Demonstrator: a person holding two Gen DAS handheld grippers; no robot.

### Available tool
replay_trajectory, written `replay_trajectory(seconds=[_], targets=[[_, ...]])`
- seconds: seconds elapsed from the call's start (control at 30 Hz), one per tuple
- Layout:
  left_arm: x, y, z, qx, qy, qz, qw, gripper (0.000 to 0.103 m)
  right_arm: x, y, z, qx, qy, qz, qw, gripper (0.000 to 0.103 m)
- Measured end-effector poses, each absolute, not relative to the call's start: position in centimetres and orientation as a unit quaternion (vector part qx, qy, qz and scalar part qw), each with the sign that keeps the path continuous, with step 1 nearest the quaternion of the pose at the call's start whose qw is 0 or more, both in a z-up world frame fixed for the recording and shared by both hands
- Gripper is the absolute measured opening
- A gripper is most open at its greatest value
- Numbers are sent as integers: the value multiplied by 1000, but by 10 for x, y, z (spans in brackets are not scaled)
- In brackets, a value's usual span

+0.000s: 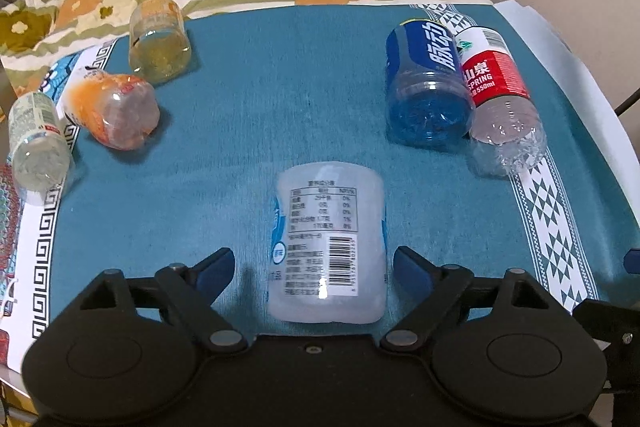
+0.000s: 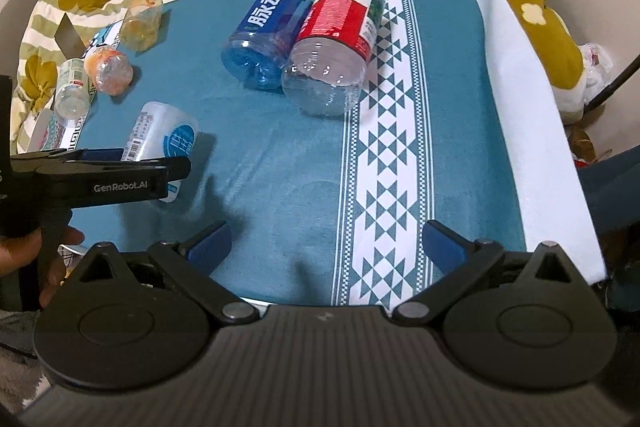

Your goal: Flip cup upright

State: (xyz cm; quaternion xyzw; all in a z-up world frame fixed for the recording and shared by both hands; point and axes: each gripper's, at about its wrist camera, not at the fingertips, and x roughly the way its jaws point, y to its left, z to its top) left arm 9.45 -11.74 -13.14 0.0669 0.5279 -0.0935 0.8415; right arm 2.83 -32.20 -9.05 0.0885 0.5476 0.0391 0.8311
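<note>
Teal woven tablecloth (image 1: 256, 147), white geometric border. Frosted translucent plastic cup (image 1: 328, 243), cylindrical, barcode label, lying on its side. It lies between the left gripper (image 1: 314, 263) fingers, jaws wide, no visible contact. Right gripper (image 2: 326, 245) wide, holding nothing, cup well to its left.

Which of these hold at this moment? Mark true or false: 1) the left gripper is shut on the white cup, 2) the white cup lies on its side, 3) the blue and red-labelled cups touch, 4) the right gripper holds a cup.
1) False: the left gripper is open, its fingers either side of the white cup, not clamped.
2) True.
3) True: the blue cup and the red-labelled cup lie side by side, touching.
4) False: the right gripper is open over bare tablecloth.
</note>
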Motion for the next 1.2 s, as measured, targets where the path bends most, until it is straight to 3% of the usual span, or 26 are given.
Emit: replay_trajectory(seconds=[0.3,0.43,0.77,1.2], targets=[[85,-119,-113,59,520,-86,848,92,25,-324,-78,90,535,48,839,103],[71,-109,-86,41,509,-67,857,103,30,-322,-62,94,529,66,841,103],[51,-54,-45,6,502,-61,863,103,66,-278,-32,76,530,84,840,103],[54,29,-63,-16,515,-45,856,103,154,-225,-93,204,613,53,761,103]])
